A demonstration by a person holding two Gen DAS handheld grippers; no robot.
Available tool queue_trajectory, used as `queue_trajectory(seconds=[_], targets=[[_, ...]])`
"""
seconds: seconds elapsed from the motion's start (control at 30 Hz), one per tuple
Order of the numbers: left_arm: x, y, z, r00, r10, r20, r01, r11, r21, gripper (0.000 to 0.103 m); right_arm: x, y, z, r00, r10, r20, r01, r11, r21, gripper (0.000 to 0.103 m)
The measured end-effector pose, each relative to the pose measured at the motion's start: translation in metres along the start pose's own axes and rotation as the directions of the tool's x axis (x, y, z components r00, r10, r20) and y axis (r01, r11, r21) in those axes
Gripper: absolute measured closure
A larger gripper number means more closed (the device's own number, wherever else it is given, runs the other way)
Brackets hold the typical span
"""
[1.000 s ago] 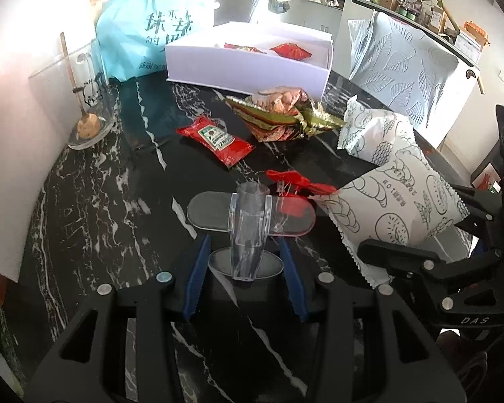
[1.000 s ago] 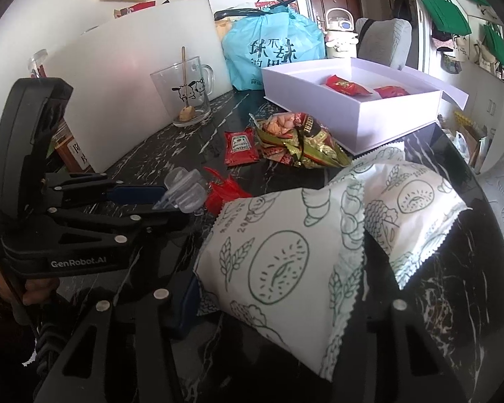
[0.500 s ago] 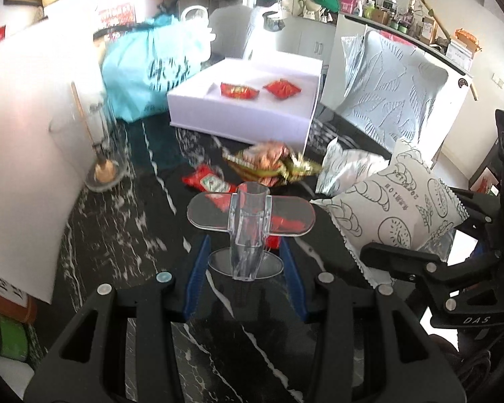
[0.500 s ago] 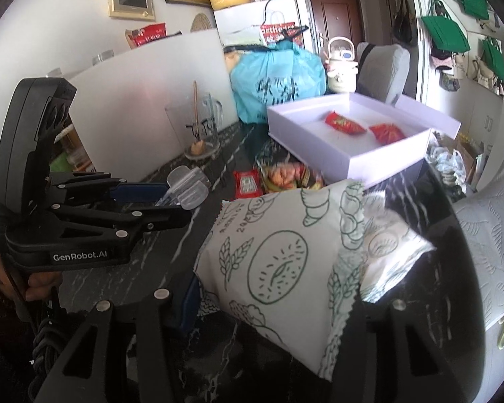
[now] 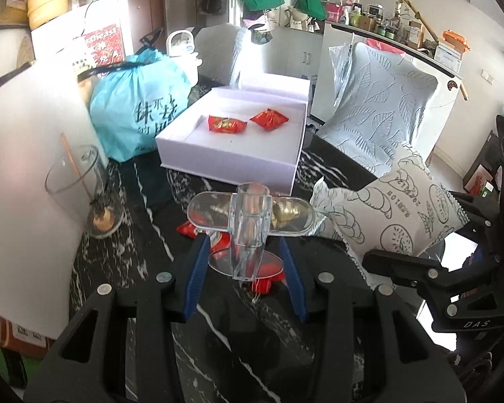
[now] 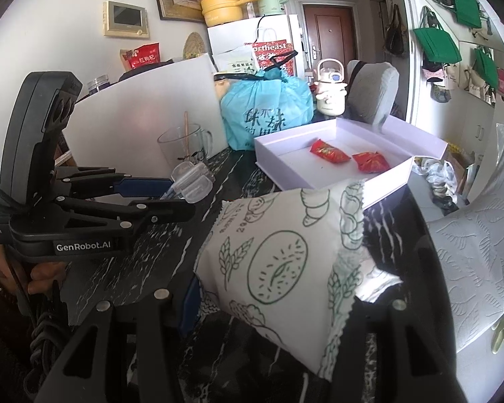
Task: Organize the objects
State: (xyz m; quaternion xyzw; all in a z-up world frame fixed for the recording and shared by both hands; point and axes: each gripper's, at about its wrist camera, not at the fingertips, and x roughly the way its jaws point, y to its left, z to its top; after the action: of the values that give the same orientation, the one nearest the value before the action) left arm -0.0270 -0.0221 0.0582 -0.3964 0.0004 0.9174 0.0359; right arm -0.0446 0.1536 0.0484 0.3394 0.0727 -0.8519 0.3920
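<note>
Gripping a clear plastic clip (image 5: 250, 225) in the left gripper (image 5: 247, 265); right gripper (image 6: 279, 302) clamped on a white bread packet (image 6: 285, 262), near the white box (image 6: 336, 168).

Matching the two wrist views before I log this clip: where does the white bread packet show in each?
Left wrist: the bread packet is right of centre, gripped by the right gripper at the frame's right side.
Right wrist: it fills the lower middle, between that gripper's own fingers.
Shared landmark: the white box with two red packets, beyond the packet in both views.
</note>
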Motion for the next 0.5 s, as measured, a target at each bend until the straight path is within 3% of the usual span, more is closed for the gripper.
queue_trajectory(seconds=[0.5], targets=[[0.034, 0.003, 0.055, 0.999, -0.025, 0.019, 0.024, 0.999, 0.047, 0.061, 0.019, -0.033, 0.044, 0.999, -0.036, 0.014, 0.036, 0.999, 0.001, 0.050]])
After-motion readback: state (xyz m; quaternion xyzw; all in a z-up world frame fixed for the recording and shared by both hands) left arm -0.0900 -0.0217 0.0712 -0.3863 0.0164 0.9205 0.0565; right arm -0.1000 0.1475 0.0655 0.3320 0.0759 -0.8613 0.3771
